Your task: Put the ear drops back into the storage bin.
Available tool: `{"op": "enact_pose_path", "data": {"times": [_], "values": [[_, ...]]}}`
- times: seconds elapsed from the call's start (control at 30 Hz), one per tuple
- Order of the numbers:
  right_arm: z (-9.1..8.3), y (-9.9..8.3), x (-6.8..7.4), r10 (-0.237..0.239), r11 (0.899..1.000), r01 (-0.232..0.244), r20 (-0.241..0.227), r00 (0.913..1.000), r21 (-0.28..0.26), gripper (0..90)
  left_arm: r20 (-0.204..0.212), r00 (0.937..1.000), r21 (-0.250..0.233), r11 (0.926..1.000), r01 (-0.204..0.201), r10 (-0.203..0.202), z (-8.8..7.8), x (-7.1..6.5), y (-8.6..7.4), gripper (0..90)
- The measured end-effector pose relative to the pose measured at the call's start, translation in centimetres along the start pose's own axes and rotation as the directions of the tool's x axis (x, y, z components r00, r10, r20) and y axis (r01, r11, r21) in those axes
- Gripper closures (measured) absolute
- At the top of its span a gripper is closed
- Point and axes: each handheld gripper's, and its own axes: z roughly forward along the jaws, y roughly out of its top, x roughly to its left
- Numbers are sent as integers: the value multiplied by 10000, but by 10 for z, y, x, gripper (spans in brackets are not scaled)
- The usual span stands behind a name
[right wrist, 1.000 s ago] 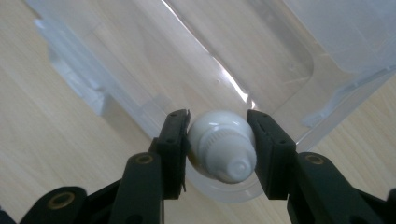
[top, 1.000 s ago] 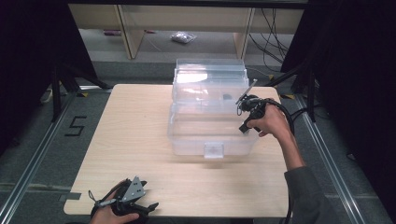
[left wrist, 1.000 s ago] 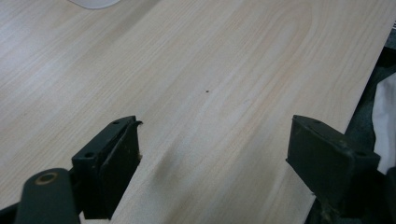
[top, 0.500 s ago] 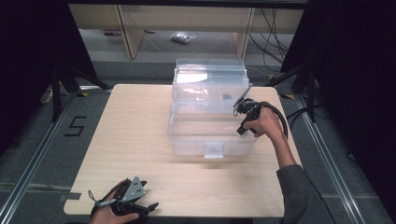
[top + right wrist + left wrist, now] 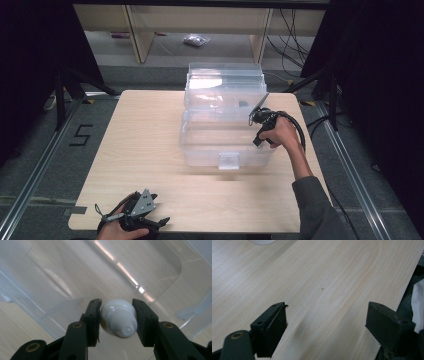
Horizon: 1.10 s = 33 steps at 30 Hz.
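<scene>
A clear plastic bin (image 5: 200,145) stands on the wooden table (image 5: 145,145) with its lid (image 5: 225,80) tipped up at the back. My right gripper (image 5: 255,140) hangs over the bin's right side and points down into it. In the right gripper view its jaws (image 5: 117,307) are shut on a white bulb-shaped object (image 5: 120,320), with the bin's see-through floor below. At the table's near left corner my left gripper (image 5: 161,221) rests in the person's hand. Its jaws (image 5: 327,315) stand wide open over bare wood with nothing between them.
Wooden shelving (image 5: 135,30) stands beyond the table, with a small plastic bag (image 5: 193,40) on the floor under it. Black cables (image 5: 295,35) trail at the back right. A "5" (image 5: 82,135) is marked on the floor left of the table.
My right gripper has sunk and shifted left over the bin's right side, still holding the white object. The left gripper has stayed put.
</scene>
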Motion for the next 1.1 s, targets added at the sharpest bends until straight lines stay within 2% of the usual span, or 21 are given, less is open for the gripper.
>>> {"op": "enact_pose_path", "data": {"times": [0.03, 0.07, 0.1, 0.13, 0.17, 0.2, 0.23, 0.27, 0.3, 0.4, 0.67, 0.7, 0.8, 0.83, 0.87, 0.97, 1.07, 1.1], "values": [[0, 0, 0, 0, 10000, 0, 0, 10000, 0, 601, 0, 10000, 0, 10000, 0, 0, 0, 0, 0, 166], [3, 0, -2, -321, 9993, 321, -31, 9995, -200, 601, -9, 10000, 4, 10000, 8, -8, 0, 0, 0, 166], [3, 0, -2, -321, 9993, 321, -31, 9995, -200, 601, -46, 10000, 14, 10000, -8, 8, 1, 0, 0, 166], [4, 0, -1, -70, 9999, 69, -66, 10000, -144, 601, -46, 10000, 24, 10000, -19, 20, 1, 0, 0, 166], [5, 1, -2, -235, 9996, 234, -17, 9997, -154, 601, -57, 9999, 9, 9999, 139, -139, 1, -1, 0, 166], [7, 1, -1, -126, 9999, 125, -58, 9999, -81, 601, -29, 9999, -22, 9999, 147, -148, 1, -1, -1, 166], [7, 2, -2, -269, 9996, 269, -23, 9996, -67, 601, -16, 9999, -49, 9999, 146, -146, 1, -1, -1, 166], [10, 3, -3, -295, 9995, 296, 38, 9996, -66, 601, -50, 10000, 43, 10000, -54, 54, 0, 0, 0, 166], [10, 3, -3, -295, 9995, 296, 38, 9996, -66, 601, -50, 10000, 43, 10000, -54, 54, 0, 0, 0, 166], [12, 5, 0, 133, 9994, -137, 99, 9999, 322, 601, -1, 10000, 6, 10000, 5, -5, 0, 0, 0, 166], [19, 6, -4, 320, 9980, -325, 108, 9994, 541, 601, -5, 10000, 13, 10000, -4, 4, 0, 0, 0, 166], [21, 6, -5, 208, 9986, -217, 188, 9996, 473, 601, 0, 9999, 9, 9999, 172, -172, 1, -1, -1, 166], [20, 8, -2, 482, 9965, -493, 192, 9987, 676, 601, -9, 9999, 3, 9999, 152, -152, 1, -1, 0, 166], [20, 8, -2, 482, 9965, -493, 192, 9987, 676, 601, -9, 9999, 9, 9999, 139, -139, 1, -1, 0, 166], [22, 8, -5, 86, 9984, -96, 174, 9998, 551, 601, -12, 9999, 8, 9999, 136, -136, 0, -1, 0, 166], [24, 10, -3, 412, 9955, -429, 225, 9989, 844, 601, -4, 10000, -18, 10000, 7, -8, 0, 0, 0, 166], [26, 11, -2, 393, 9952, -414, 254, 9989, 887, 601, -13, 10000, -1, 10000, 4, -4, 0, 0, 0, 166], [27, 11, -2, 292, 9959, -320, 339, 9990, 849, 601, -7, 9998, -5, 9998, 187, -187, 1, -1, 0, 166]]}}
